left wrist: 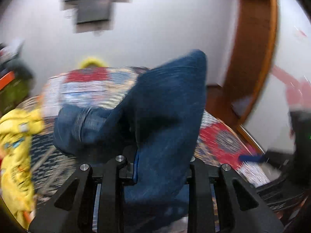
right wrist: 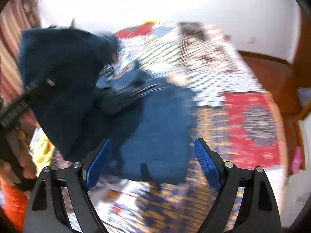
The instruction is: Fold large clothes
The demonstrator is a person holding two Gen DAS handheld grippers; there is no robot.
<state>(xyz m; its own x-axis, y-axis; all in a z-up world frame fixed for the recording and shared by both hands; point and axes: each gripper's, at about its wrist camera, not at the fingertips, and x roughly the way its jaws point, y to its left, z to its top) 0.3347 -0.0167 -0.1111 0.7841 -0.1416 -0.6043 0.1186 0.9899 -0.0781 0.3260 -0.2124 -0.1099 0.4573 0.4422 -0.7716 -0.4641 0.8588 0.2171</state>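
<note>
Gripping blue jeans (left wrist: 165, 104): left hand-held gripper (left wrist: 155, 172).

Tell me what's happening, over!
Left tool shut on jeans, lifting them off the bed. Right tool open, empty, over the jeans. Yellow garment at left, not in the way.

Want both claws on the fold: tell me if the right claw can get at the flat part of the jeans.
Probably yes. The right claw is open and empty, with the flat part of the jeans directly ahead between its fingers; nothing blocks it.
</note>
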